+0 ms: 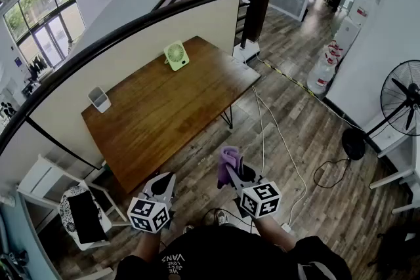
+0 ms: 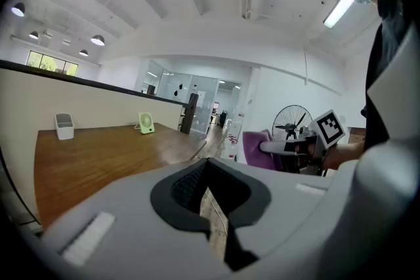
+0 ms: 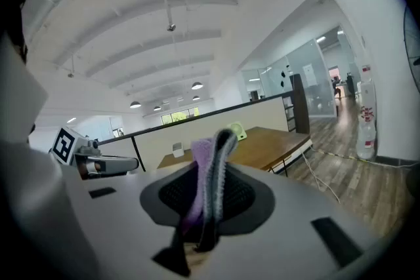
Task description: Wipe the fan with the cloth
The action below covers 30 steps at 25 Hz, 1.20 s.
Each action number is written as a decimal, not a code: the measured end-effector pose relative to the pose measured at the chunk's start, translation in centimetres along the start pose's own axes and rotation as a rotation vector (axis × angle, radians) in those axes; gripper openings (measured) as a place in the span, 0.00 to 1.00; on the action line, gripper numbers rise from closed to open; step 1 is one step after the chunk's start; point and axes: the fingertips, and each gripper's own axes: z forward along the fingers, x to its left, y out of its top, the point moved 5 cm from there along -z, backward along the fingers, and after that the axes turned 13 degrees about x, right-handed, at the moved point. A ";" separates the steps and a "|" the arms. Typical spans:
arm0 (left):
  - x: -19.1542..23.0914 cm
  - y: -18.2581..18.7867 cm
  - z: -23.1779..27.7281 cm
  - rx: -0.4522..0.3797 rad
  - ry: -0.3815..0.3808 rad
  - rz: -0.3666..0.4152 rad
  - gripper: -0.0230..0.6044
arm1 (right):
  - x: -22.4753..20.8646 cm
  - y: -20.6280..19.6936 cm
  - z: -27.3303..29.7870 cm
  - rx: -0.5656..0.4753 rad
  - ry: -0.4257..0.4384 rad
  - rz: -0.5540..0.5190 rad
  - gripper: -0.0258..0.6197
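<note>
A small green fan point(image 1: 176, 54) stands upright at the far end of the wooden table point(image 1: 164, 121), well ahead of both grippers. The left gripper view shows the fan point(image 2: 146, 122) small on the tabletop, and the right gripper view shows the fan point(image 3: 237, 134) beyond the cloth. My right gripper point(image 1: 234, 175) is shut on a purple cloth point(image 1: 228, 162), which sticks up between its jaws as folded purple cloth point(image 3: 209, 164). My left gripper point(image 1: 161, 191) is shut with nothing in it, its jaws point(image 2: 211, 206) meeting. Both hover over the floor in front of the table's near corner.
A white container point(image 1: 99, 99) sits at the table's left end. A black pedestal fan point(image 1: 401, 100) stands at the right, with cables point(image 1: 275, 134) across the wooden floor. A white chair point(image 1: 72, 206) holding a dark item is at the lower left. A low partition wall runs behind the table.
</note>
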 end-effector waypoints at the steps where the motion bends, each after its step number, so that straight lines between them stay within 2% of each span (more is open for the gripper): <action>1: 0.0 0.2 0.2 0.000 0.001 0.009 0.05 | -0.2 0.2 0.1 0.002 0.002 -0.005 0.18; 6: 0.2 1.0 1.6 -0.003 0.011 0.026 0.05 | -1.3 0.9 1.0 0.001 0.016 -0.022 0.18; 17: -0.4 2.5 5.1 -0.064 0.063 -0.015 0.05 | -5.2 2.4 2.2 -0.012 0.077 -0.032 0.18; 24: -1.2 2.8 7.0 -0.100 0.105 -0.056 0.05 | -7.4 2.5 3.0 0.018 0.124 -0.049 0.19; 30: 0.4 3.6 8.0 -0.094 0.129 -0.062 0.05 | -8.7 2.7 5.2 0.053 0.148 -0.025 0.19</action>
